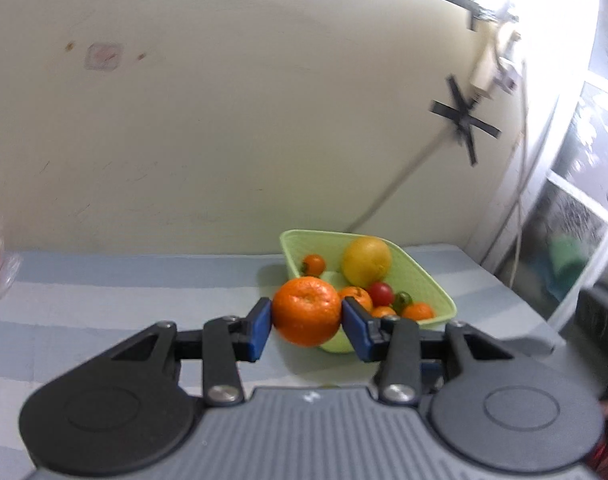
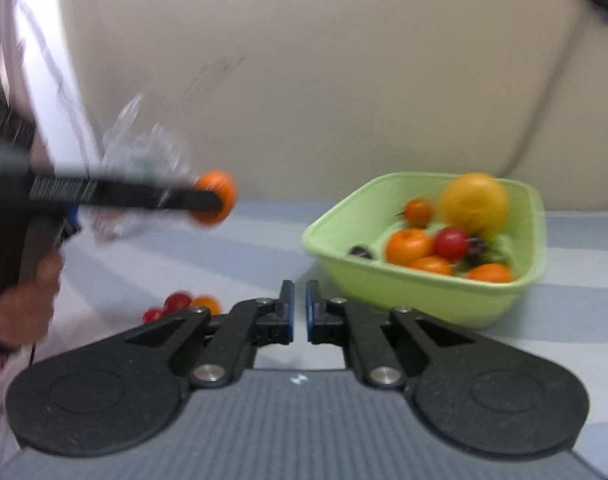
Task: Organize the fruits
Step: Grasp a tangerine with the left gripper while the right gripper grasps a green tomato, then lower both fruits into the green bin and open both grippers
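While my left gripper [image 1: 307, 317] pinches the mandarin [image 1: 306, 311] in mid-air, near the green basket [image 1: 424, 276], I judge this the carry step. Next: over the rim, then release. My right gripper [image 2: 300, 312] idles, nearly closed and empty.

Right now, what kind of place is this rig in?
Likely a home room, not a lab: scuffed cream plaster wall, pale blue-and-white striped tablecloth, light green plastic fruit basin, window with frosted panes to one side.
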Available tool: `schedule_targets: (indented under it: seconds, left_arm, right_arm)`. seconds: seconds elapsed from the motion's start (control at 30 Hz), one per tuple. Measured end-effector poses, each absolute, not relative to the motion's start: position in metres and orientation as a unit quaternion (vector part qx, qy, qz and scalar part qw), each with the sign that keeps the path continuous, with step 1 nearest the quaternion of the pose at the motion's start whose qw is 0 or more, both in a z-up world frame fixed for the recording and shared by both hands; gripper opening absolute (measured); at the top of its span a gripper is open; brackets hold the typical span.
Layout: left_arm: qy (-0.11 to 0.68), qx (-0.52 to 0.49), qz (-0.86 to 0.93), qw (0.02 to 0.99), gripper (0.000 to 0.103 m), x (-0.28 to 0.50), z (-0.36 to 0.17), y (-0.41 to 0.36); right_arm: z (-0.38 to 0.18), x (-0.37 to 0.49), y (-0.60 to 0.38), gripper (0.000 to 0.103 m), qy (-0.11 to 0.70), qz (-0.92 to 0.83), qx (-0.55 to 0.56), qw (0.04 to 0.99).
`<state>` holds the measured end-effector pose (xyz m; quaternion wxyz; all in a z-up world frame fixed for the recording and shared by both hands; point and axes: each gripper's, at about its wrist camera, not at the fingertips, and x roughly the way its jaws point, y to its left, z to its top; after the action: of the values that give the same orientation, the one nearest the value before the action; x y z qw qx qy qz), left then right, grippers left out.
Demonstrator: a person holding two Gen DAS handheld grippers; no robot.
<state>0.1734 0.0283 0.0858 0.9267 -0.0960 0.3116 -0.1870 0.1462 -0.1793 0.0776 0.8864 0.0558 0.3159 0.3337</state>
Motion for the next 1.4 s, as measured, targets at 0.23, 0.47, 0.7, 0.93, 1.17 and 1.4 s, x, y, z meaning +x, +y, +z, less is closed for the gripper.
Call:
schedule_targets:
  seconds: [0.23, 0.47, 0.7, 0.93, 1.17, 1.4]
  left_arm:
    - [0.311, -0.104, -0.174, 0.929, 0.039, 0.179, 0.092, 0.041]
    - [0.311, -0.085, -0.202, 0.925, 0.039, 0.198, 0.097, 0.011]
    - [0.323, -0.051, -0.221, 0.919, 0.039, 0.244, 0.089, -0.04]
    - [0.382, -0.031, -0.204, 0.901, 0.039, 0.289, 0.048, -0.066]
    - [0.372, -0.031, -0.207, 0.904, 0.048, 0.283, 0.058, -0.062]
    - [0.29, -0.081, -0.187, 0.935, 0.049, 0.195, 0.114, 0.028]
  right_arm:
    - [0.06, 0.159, -0.139, 0.041, 0.332, 0.333, -0.014, 0.882]
    - [0.065, 0.15, -0.163, 0.03, 0.323, 0.311, 0.003, 0.894]
    - [0.093, 0.167, -0.21, 0.03, 0.244, 0.22, 0.027, 0.944]
    - [0.069, 0.192, -0.234, 0.032, 0.268, 0.181, 0.044, 0.945]
    - [0.07, 0.19, -0.238, 0.051, 0.248, 0.168, 0.049, 0.953]
    - [0.11, 0.152, -0.241, 0.051, 0.197, 0.218, 0.109, 0.95]
